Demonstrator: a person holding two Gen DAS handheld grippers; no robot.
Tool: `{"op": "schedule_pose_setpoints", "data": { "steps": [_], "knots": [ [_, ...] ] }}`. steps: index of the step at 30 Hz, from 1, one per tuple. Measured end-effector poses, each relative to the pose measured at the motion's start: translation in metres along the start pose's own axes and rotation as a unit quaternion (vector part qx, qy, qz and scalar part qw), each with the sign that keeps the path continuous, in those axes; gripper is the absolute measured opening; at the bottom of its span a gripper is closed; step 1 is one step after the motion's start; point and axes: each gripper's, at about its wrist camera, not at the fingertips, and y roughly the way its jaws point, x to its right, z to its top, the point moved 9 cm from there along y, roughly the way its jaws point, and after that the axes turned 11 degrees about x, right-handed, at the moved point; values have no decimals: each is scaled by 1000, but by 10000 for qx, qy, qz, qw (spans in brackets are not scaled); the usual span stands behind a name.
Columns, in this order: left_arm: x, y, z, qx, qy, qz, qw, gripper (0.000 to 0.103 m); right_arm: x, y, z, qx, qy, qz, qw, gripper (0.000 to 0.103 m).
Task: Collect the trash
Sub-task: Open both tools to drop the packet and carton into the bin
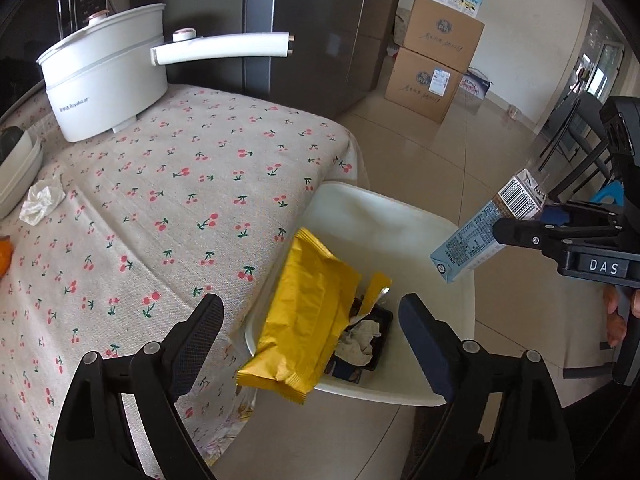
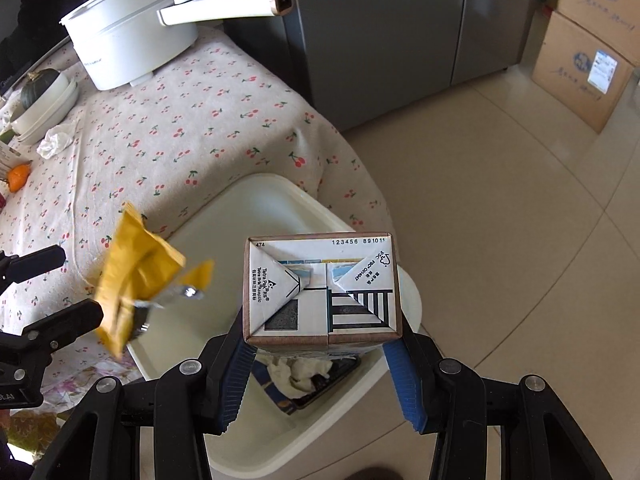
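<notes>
A white trash bin [image 1: 400, 216] stands on the floor beside the table; it also shows in the right wrist view [image 2: 256, 200]. A yellow snack bag [image 1: 308, 316] is in the air over the bin's near rim, free of my left gripper [image 1: 312, 320], which is open above it. The bag looks blurred in the right wrist view [image 2: 136, 272]. My right gripper [image 2: 320, 344] is shut on a milk carton [image 2: 322, 292] and holds it over the bin; the carton also shows in the left wrist view [image 1: 484, 228]. A crumpled tissue [image 1: 42, 200] lies on the table.
A white electric pot [image 1: 108, 76] with a long handle stands at the table's back. A white dish [image 2: 44, 104] with a dark squash sits by the tissue, with an orange peel [image 2: 18, 178] nearby. Cardboard boxes [image 1: 432, 60] stand by the fridge. The bin holds tissue and a dark tray [image 2: 316, 376].
</notes>
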Motion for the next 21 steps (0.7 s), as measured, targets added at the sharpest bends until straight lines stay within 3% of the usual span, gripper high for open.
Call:
{"op": "schedule_pose_setpoints", "data": {
  "steps": [11, 12, 13, 15, 21],
  "knots": [
    [-28, -5, -8, -136, -133, 289, 9994, 94, -6, 4, 2, -18, 29, 45, 10000, 55],
    [-30, -6, -8, -137, -156, 315, 9993, 95, -6, 4, 1, -33, 34, 40, 10000, 62],
    [-33, -7, -8, -138, -177, 335, 9992, 95, -7, 5, 1, -74, 27, 30, 10000, 81],
    [-37, -8, -8, -142, -225, 361, 9990, 95, -9, 6, 0, -110, -41, -11, 9999, 101],
    [-48, -13, -9, -152, -341, 447, 9983, 95, -16, 6, -2, -111, -366, -108, 9992, 101]
  ]
}}
